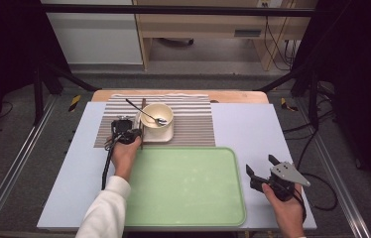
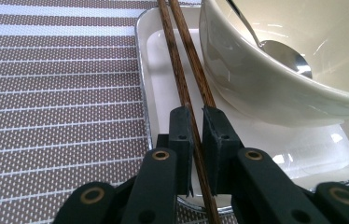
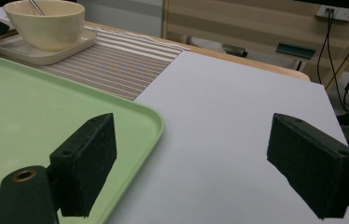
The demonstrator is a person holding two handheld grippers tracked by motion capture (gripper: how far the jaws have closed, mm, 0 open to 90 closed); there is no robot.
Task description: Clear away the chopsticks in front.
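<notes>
Left tool [image 2: 197,122] has its jaws pinched in on the chopsticks [image 2: 185,79]. In the left gripper view one brown stick runs right down the slot between the two black pads and the other lies against the inside edge of the right pad, so it's gripping the pair near their lower end. No earlier shot to compare, so that's just how it sits.

Taking the cream bowl [image 1: 156,115] as the reference: the chopsticks lie just beside it on its left, resting across the left rim of the white square plate [image 2: 156,70] that the bowl stands on. They run from the tool away past the bowl toward the far edge of the striped placemat [image 1: 193,124]. A metal spoon [image 1: 146,114] leans inside the bowl with its handle sticking out to the far left.

The left hand [image 1: 125,153] comes in from the near side of the bowl, forearm in a white sleeve, lying along the left edge of the green tray [image 1: 188,183], tool pointing away from the person and slightly down at the plate rim.

The right tool [image 1: 262,168] is well away from the bowl, to the near right of it, past the tray's right edge, over the pale table [image 1: 253,129]. Its jaws stand wide apart with nothing between them, hand [image 1: 285,206] holding it low and angled toward the tray.
</notes>
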